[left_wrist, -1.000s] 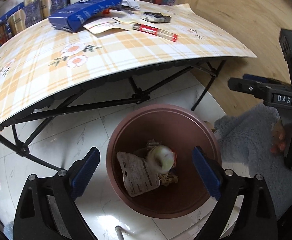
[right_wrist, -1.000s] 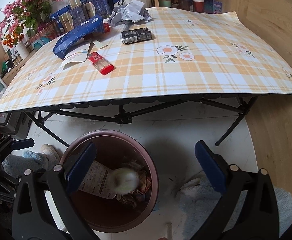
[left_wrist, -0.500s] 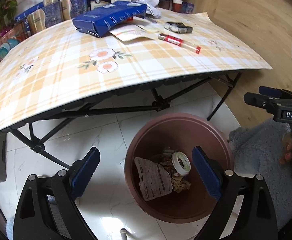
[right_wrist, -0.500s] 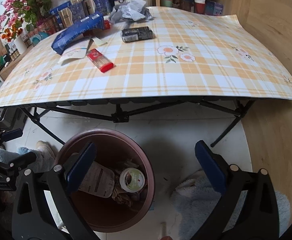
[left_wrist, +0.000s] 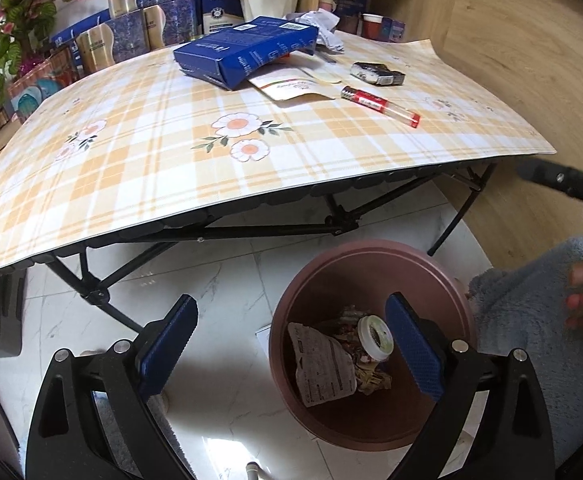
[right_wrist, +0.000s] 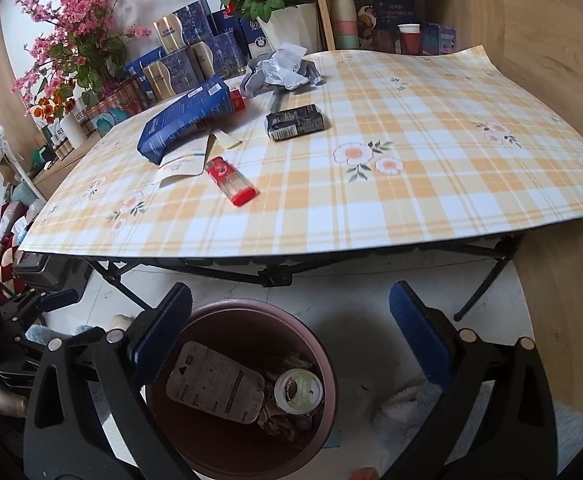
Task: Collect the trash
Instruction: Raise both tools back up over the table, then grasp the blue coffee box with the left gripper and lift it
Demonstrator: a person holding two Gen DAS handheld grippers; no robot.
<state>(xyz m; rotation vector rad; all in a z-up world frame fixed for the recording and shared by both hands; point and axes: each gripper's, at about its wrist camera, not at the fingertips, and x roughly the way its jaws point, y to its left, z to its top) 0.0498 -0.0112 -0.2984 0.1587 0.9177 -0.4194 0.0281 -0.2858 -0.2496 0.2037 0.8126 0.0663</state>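
A brown bin [left_wrist: 371, 264] [right_wrist: 327, 364] stands on the floor below the table edge. Inside lie a printed pouch [left_wrist: 321, 364] [right_wrist: 215, 388], a round lidded cup [left_wrist: 375, 338] [right_wrist: 299, 390] and crumpled scraps. My left gripper [left_wrist: 291, 344] hangs open above the bin's left side with nothing between its fingers. My right gripper [right_wrist: 291, 336] is open over the bin's far rim, also holding nothing. On the plaid table [left_wrist: 131, 152] [right_wrist: 411, 184] lie a blue box [left_wrist: 247, 52] [right_wrist: 183, 120], a red-capped tube [left_wrist: 379, 106] [right_wrist: 231, 182], a dark pack [left_wrist: 377, 73] [right_wrist: 295, 122], a white pouch [left_wrist: 291, 87] and crumpled paper [right_wrist: 283, 66].
Black folding legs [left_wrist: 267, 232] brace the table just behind the bin. A grey fluffy rug [left_wrist: 531, 320] lies right of the bin, with a hand on the other gripper above it. Boxes, cups and flower pots [right_wrist: 287, 24] crowd the table's far edge. A wooden wall [right_wrist: 551, 60] stands right.
The round cup dropped into the bin and came to rest beside the pouch. Both grippers have risen and pulled back, so more of the tabletop shows.
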